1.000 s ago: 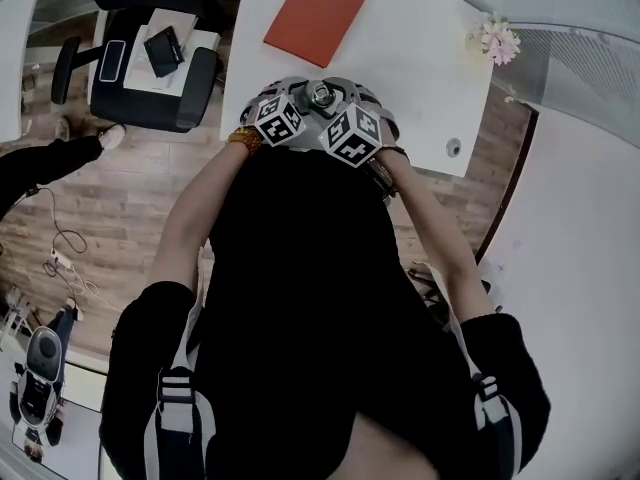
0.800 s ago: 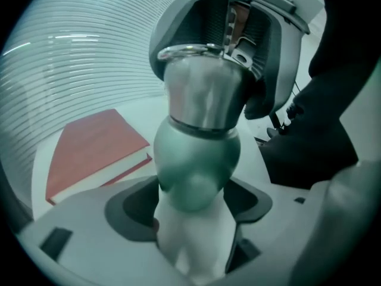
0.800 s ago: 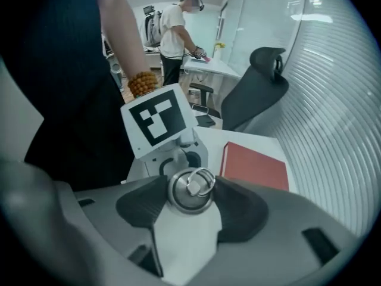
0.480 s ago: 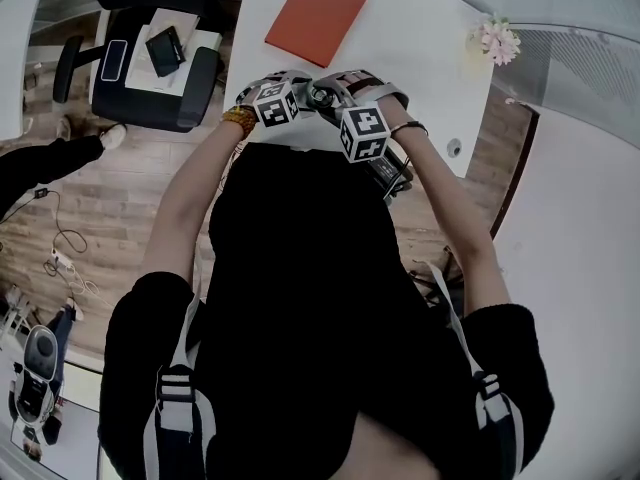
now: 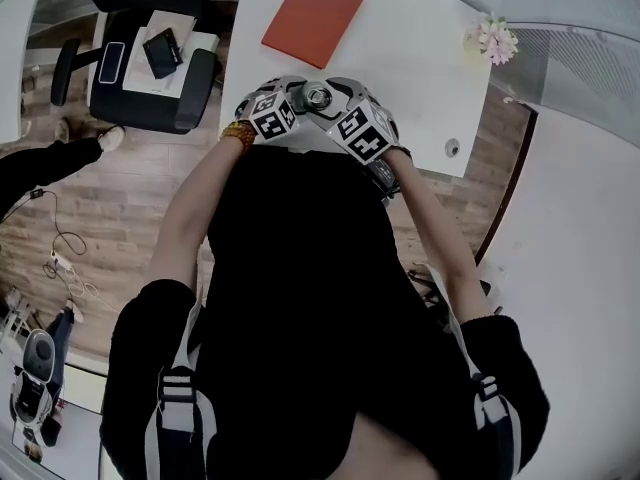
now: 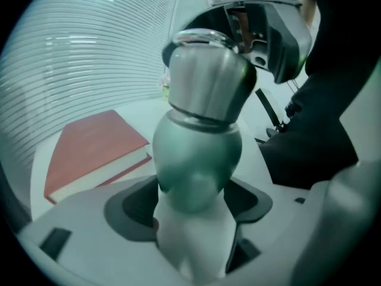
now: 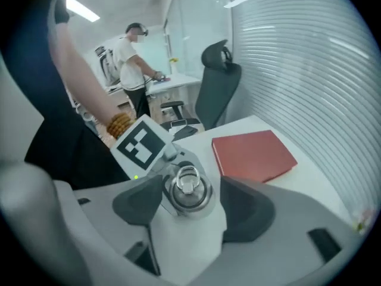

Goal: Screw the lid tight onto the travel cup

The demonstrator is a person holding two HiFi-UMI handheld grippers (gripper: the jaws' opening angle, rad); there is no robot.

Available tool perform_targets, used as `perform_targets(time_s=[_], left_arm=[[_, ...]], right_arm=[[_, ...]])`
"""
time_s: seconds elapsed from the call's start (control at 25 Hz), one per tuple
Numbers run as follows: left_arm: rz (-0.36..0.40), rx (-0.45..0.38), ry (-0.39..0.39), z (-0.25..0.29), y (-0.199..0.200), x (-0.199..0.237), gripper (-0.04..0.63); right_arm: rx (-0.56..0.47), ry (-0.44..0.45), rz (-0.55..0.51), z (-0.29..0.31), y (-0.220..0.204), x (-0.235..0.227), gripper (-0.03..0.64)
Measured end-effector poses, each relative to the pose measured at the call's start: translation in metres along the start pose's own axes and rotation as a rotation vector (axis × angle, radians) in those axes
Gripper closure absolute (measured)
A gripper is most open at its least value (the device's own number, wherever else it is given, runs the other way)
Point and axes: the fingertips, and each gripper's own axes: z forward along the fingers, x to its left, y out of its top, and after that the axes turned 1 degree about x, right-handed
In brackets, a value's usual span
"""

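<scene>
Travel cup [image 6: 199, 154] clamped in the left gripper [image 6: 191, 210], right gripper [image 7: 191, 204] loose around the lid [image 7: 189, 189]

So the left gripper is squeezed onto the cup's silver body and holds it tilted at the near edge of the white tabletop [image 5: 420, 78], a bit nearer than the red book [image 5: 315, 3]. The right gripper comes at it from above with the ring-topped lid between its jaws, but they've just been opening. The pads look just clear of the lid, so no real grip there.
</scene>
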Motion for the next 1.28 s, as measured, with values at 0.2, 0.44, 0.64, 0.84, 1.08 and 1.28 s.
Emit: perform_targets(time_s=[0.2,0.44,0.64,0.84,1.08,1.28], left_arm=[[-0.093,-0.026,0.098,-0.001,0.0,0.002,0.249],[-0.04,0.011,0.043,0.0,-0.002,0.001,0.249],[0.042,0.045,-0.046,0.002,-0.004,0.001,0.247],[0.116,0.091,-0.114,0.0,-0.007,-0.001,0.244],[-0.009,-0.06,0.032,-0.011,0.012,-0.005,0.215],[-0.125,-0.16,0.151,-0.01,0.024,-0.005,0.222]], right_arm=[[0.019,-0.09,0.024,0.005,-0.002,0.0,0.379],[0.058,0.028,-0.213,0.009,-0.003,0.007,0.379],[0.099,0.156,-0.487,0.009,-0.009,0.012,0.38],[0.073,0.19,-0.645,0.009,-0.008,0.023,0.283],[-0.02,-0.017,-0.12,0.001,-0.001,0.009,0.275],[0.014,-0.148,0.04,0.003,-0.008,0.003,0.341]])
